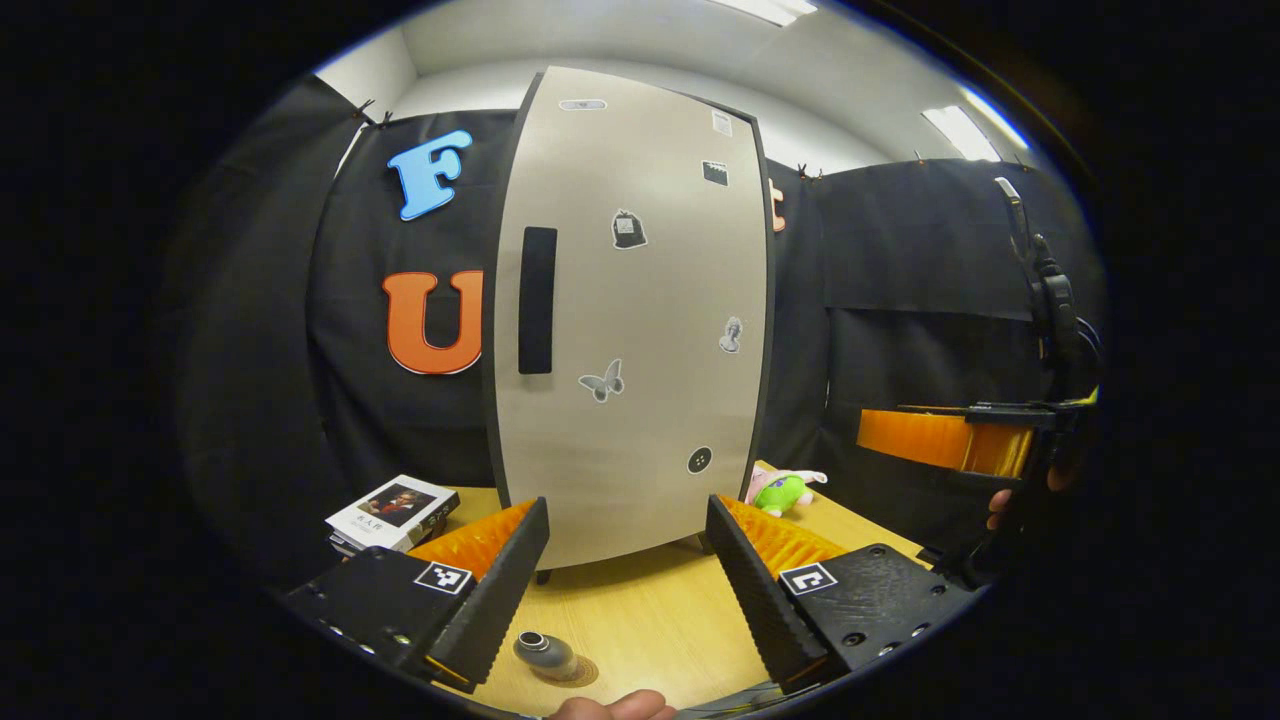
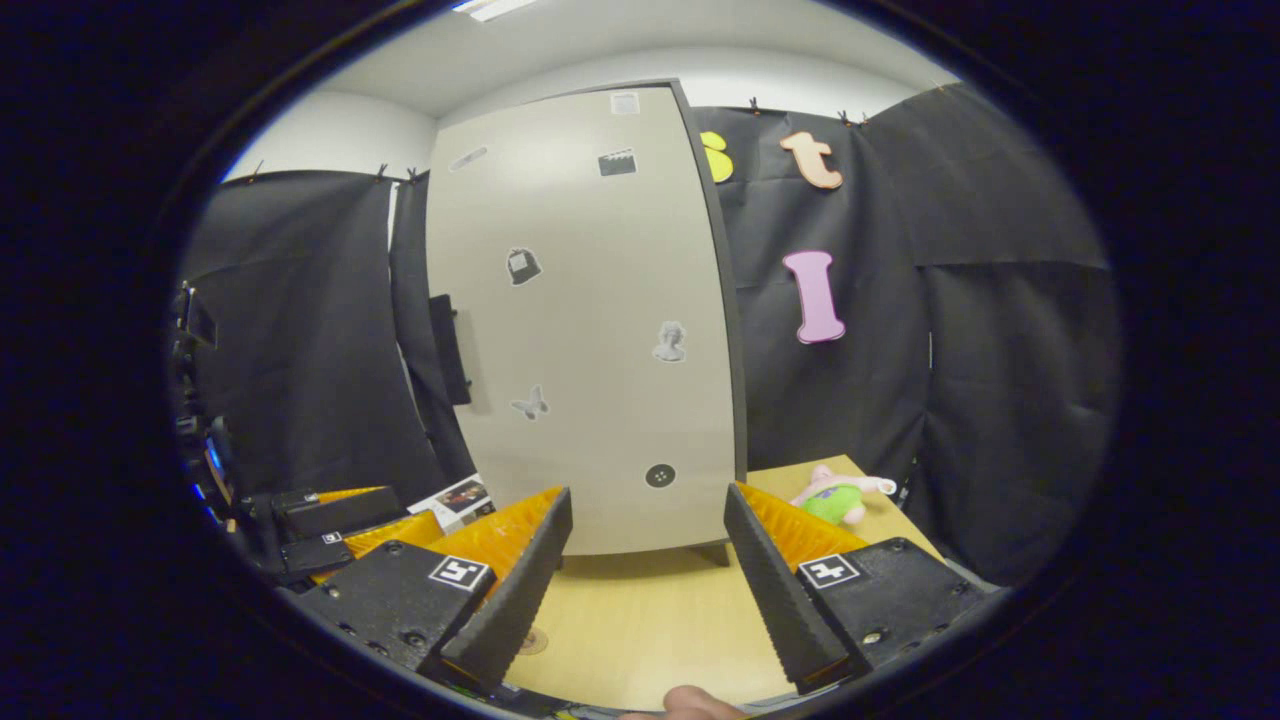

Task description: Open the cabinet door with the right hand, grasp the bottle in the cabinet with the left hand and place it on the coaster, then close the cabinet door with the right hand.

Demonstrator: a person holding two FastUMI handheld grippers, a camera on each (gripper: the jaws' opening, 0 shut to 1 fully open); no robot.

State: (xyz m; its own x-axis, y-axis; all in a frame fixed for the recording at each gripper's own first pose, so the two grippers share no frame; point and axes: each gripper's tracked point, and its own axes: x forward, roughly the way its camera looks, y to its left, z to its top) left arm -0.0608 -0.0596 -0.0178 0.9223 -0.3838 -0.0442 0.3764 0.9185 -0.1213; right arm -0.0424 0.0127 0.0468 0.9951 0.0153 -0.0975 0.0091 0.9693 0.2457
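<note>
A: Wooden table point(image 1: 650, 610) before black cloth; where is the cabinet point(image 1: 630, 320)?
B: Standing at the table's back, door shut, handle point(image 1: 537, 300) on its left edge.
A: The bottle point(image 1: 545, 655)?
B: On the coaster point(image 1: 580, 672), in front of the cabinet.
A: Grippers?
B: Left gripper point(image 1: 628, 590) and right gripper point(image 2: 645, 590) face the cabinet, jaws spread, empty. Book point(image 1: 393, 513) left of the cabinet, plush point(image 1: 783, 490) right.

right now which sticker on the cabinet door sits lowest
The round button sticker on the cabinet door sits lowest, near the bottom edge. The butterfly sticker, the next lowest, is clearly above it.
</note>
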